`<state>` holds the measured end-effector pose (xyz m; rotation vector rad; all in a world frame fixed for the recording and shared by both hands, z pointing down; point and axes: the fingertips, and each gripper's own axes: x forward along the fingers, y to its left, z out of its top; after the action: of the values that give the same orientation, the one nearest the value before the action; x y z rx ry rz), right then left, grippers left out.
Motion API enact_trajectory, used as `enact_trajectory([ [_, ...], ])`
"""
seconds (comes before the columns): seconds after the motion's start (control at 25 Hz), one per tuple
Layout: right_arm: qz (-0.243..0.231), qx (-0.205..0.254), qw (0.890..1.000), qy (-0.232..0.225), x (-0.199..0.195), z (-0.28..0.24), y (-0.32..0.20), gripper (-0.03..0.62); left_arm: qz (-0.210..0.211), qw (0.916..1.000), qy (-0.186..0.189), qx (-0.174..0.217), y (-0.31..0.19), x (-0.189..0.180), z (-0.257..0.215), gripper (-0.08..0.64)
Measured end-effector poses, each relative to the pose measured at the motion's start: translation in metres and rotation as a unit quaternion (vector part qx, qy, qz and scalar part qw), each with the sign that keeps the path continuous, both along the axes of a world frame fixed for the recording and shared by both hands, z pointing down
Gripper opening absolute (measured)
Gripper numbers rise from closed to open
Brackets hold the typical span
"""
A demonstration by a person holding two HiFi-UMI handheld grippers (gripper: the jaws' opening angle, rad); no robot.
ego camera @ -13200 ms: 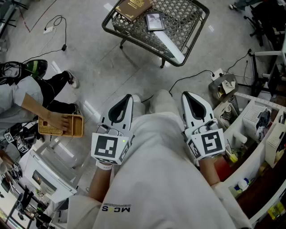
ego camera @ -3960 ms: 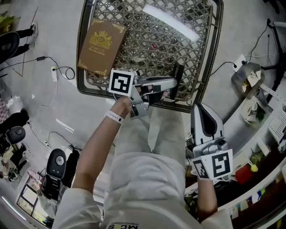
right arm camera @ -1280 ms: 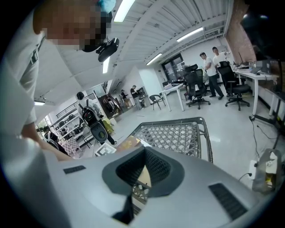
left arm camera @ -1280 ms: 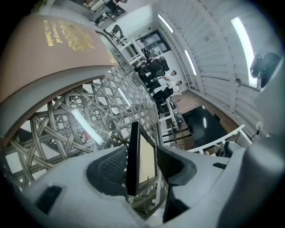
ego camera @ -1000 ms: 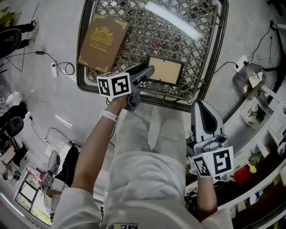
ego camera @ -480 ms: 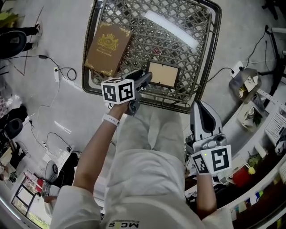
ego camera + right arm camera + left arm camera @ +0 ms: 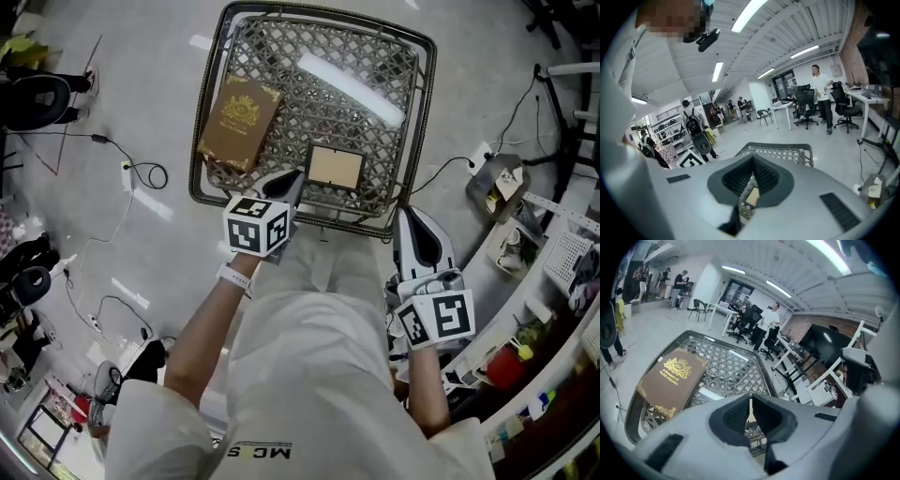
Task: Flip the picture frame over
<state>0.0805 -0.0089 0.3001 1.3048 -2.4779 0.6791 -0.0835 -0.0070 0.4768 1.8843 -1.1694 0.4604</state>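
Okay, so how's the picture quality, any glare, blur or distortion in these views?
Head view: sharp, evenly lit, one white glare streak across the lattice table. Left gripper view: heavy fisheye bending, dark corners, brown book crisp. Right gripper view: same fisheye, ceiling lights blown out.

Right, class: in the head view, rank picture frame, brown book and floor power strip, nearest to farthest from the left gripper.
Left gripper, jaws just closed on nothing:
1. Picture frame, just to its right.
2. Brown book, upper left.
3. Power strip, far left on the floor.
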Motion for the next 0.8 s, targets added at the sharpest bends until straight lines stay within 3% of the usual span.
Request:
enact_trajectory([
  [0.48, 0.015, 0.047, 0.999, 0.018, 0.009, -0.048, 0.005, 0.017, 0.003, 0.9954, -0.054, 0.078, 0.02, -0.023, -0.114, 0.031],
  [0.8, 0.004, 0.071, 0.997, 0.037, 0.013, -0.067, 0.022, 0.017, -0.008, 0.9904, -0.051, 0.128, 0.03, -0.023, -0.184, 0.031],
])
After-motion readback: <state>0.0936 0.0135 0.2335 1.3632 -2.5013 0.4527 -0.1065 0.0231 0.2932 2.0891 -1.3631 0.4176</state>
